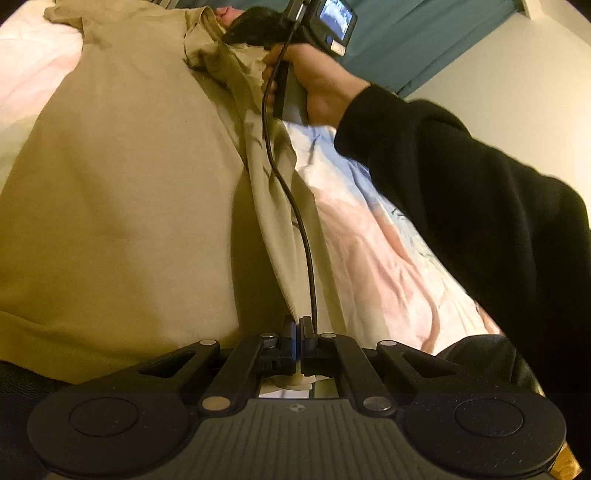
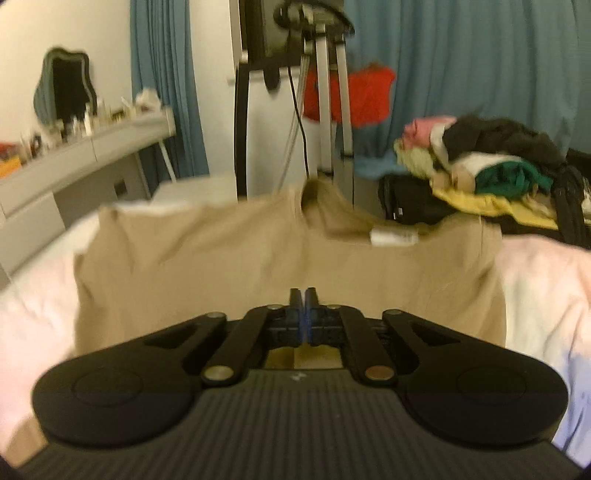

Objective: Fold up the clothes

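Observation:
A tan shirt (image 1: 122, 192) lies spread on a pink and blue bedsheet (image 1: 373, 258). My left gripper (image 1: 298, 322) is shut on the shirt's raised side edge, which runs as a taut fold up toward the right gripper's body (image 1: 317, 22), held in a hand at the top. In the right wrist view the shirt (image 2: 229, 266) lies flat with its collar and white label (image 2: 393, 236) at the far side. My right gripper (image 2: 303, 293) is shut, with tan cloth showing behind its closed jaws.
A black cable (image 1: 291, 199) hangs from the right gripper across the fold. A pile of mixed clothes (image 2: 487, 162) sits at the back right. A tripod (image 2: 325, 92), blue curtains (image 2: 480, 62) and a grey dresser (image 2: 74, 162) stand beyond the bed.

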